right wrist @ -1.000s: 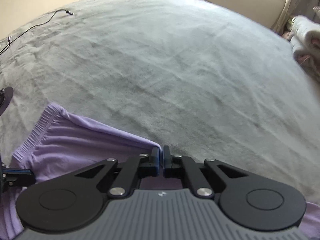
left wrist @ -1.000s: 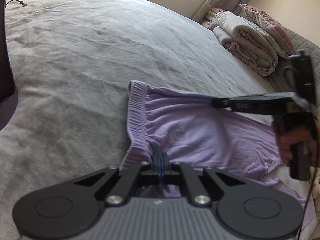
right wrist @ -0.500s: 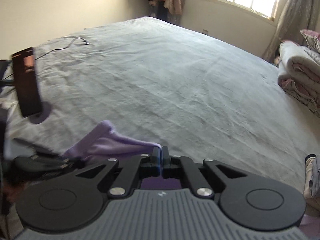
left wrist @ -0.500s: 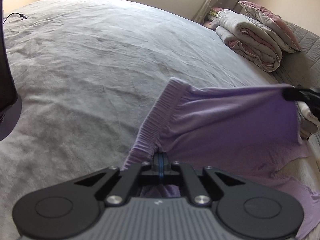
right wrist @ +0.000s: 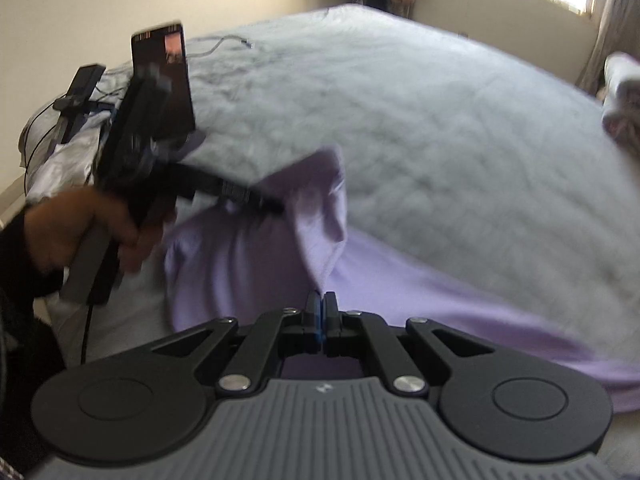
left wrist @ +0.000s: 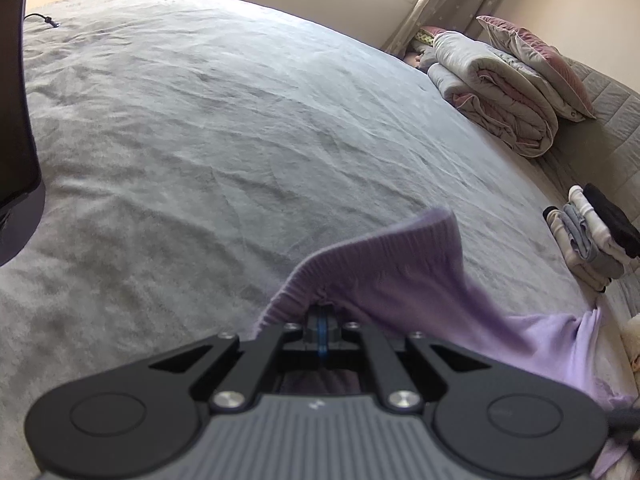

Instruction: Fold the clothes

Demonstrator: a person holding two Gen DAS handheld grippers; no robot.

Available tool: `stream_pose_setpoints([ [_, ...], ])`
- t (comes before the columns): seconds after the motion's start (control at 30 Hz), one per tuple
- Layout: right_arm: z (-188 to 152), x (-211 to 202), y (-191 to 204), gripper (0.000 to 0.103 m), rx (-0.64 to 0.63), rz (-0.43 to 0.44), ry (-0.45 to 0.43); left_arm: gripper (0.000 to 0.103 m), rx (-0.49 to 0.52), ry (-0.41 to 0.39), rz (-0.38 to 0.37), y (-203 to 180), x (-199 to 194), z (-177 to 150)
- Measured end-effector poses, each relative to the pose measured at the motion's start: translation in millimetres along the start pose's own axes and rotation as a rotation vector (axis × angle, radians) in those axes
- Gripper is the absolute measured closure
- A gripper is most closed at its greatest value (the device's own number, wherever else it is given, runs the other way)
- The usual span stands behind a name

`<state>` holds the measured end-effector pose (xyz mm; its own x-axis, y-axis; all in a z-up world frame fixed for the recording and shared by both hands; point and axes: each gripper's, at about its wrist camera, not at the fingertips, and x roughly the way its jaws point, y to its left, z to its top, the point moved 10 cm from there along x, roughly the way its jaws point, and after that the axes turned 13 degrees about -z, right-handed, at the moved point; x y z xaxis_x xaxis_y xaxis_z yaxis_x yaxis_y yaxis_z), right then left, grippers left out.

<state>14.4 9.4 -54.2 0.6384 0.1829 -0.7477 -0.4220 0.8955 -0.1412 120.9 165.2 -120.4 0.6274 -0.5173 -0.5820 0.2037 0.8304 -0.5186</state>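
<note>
The lilac garment hangs lifted over the grey bed, unfolded, its ribbed waistband pinched shut in the left claw and another edge clamped in the right claw. A small stack of folded clothes sits near the bed's edge, so some pieces look done. This one, blurred in the right view, seems barely started.

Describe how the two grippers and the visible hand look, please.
Both grippers, left and right, have black linkage arms with silver screws, blue fingertip pads and a ribbed grey base. The left hand is bare below a black sleeve; a black cable hangs from its handle.
</note>
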Motion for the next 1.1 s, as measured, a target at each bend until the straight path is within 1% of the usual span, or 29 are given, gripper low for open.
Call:
stream_pose_setpoints([
  [0.17,-34.7,35.1,9.1,0.102,0.043,0.020,0.088,0.101,0.012,0.007,-0.013,-0.9,-4.6,-2.2],
  [0.23,-34.8,39.9,9.7,0.102,0.049,0.032,0.081,0.100,0.005,0.013,-0.031,0.1,-8.4,-3.6],
  [0.33,-25.6,36.6,8.1,0.091,0.070,0.077,0.083,0.100,-0.031,0.022,-0.075,3.2,-16.8,-6.2],
  [0.4,-16.0,33.3,5.6,0.089,0.077,0.096,0.066,0.100,-0.049,0.026,-0.101,5.4,-23.3,-7.4],
  [0.47,-3.8,32.2,3.6,0.066,0.085,0.102,0.026,0.100,-0.045,0.025,-0.116,6.3,-29.0,-8.2],
  [0.5,3.5,33.0,2.7,0.044,0.091,0.099,-0.001,0.100,-0.040,0.023,-0.121,6.4,-31.3,-8.4],
  [0.53,10.9,33.6,1.7,0.042,0.098,0.097,-0.028,0.100,-0.034,0.022,-0.126,6.0,-33.1,-8.8],
  [0.63,29.3,44.6,-2.2,0.042,0.109,0.085,-0.070,0.100,-0.010,0.027,-0.136,5.5,-35.5,-9.8],
  [0.73,43.3,64.6,-1.7,0.042,0.097,0.055,-0.098,0.100,-0.011,0.037,-0.150,7.5,-38.1,-9.5],
  [0.87,51.3,87.4,-4.2,0.042,0.098,0.014,-0.117,0.100,-0.005,0.051,-0.155,10.0,-41.5,-9.4],
  [0.93,53.7,91.4,-7.4,0.042,0.122,0.022,-0.128,0.100,-0.006,0.058,-0.154,12.3,-42.1,-10.2],
  [0.97,54.8,92.7,-9.3,0.044,0.137,0.028,-0.134,0.100,-0.012,0.060,-0.157,13.7,-42.3,-10.1],
  [1.0,56.0,93.4,-9.5,0.057,0.146,0.039,-0.140,0.100,-0.019,0.058,-0.160,15.1,-42.6,-9.7],
  [1.07,56.5,92.0,-7.0,0.087,0.150,0.063,-0.123,0.100,-0.026,0.056,-0.160,17.0,-42.8,-9.2],
  [1.1,56.5,90.4,-4.4,0.092,0.148,0.070,-0.106,0.100,-0.028,0.056,-0.159,17.8,-42.8,-9.0],
])
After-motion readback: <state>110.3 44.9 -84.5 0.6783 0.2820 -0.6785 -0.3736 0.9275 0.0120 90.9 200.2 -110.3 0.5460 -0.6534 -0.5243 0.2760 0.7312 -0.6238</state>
